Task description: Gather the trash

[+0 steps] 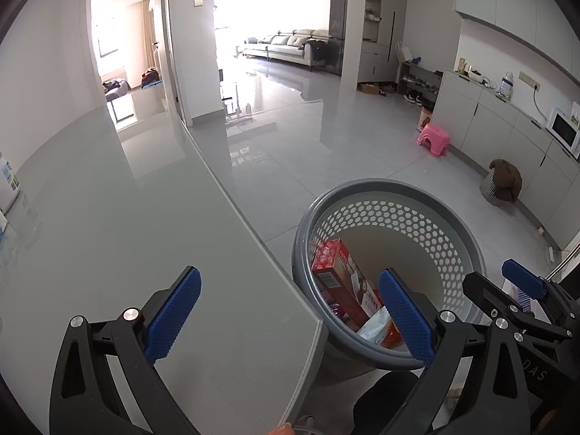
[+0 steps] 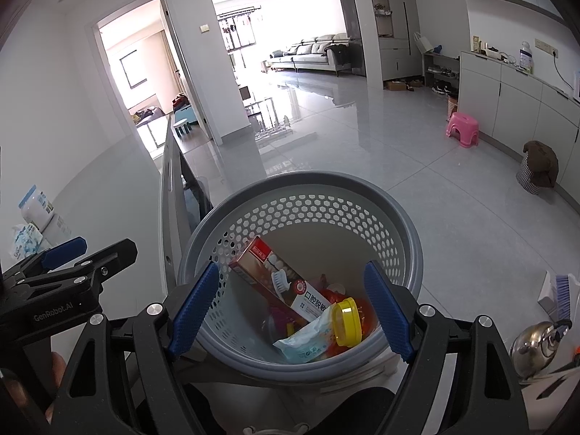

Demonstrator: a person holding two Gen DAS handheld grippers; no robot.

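A grey perforated basket [image 1: 384, 185] [image 2: 308, 177] stands on the floor by the table's corner. Inside lie a red toothpaste box [image 1: 337, 272] [image 2: 279, 275], a pale blue wipes pack [image 2: 308, 340], a yellow-lidded jar [image 2: 346, 320] and red wrappers. My left gripper [image 1: 290, 311] is open wide with nothing between its pads, one finger over the table and one over the basket. My right gripper [image 2: 291, 311] hangs open above the basket's near rim, also holding nothing. Each gripper shows at the edge of the other's view: right gripper [image 1: 507, 279], left gripper [image 2: 90, 250].
The grey glass table [image 1: 108, 217] fills the left, with a white bottle [image 2: 36, 206] and a tissue pack at its far left. A pink stool [image 2: 462, 125] and a cloth-covered bin [image 2: 538, 172] stand by the cabinets. A steel kettle [image 2: 536, 340] sits low right.
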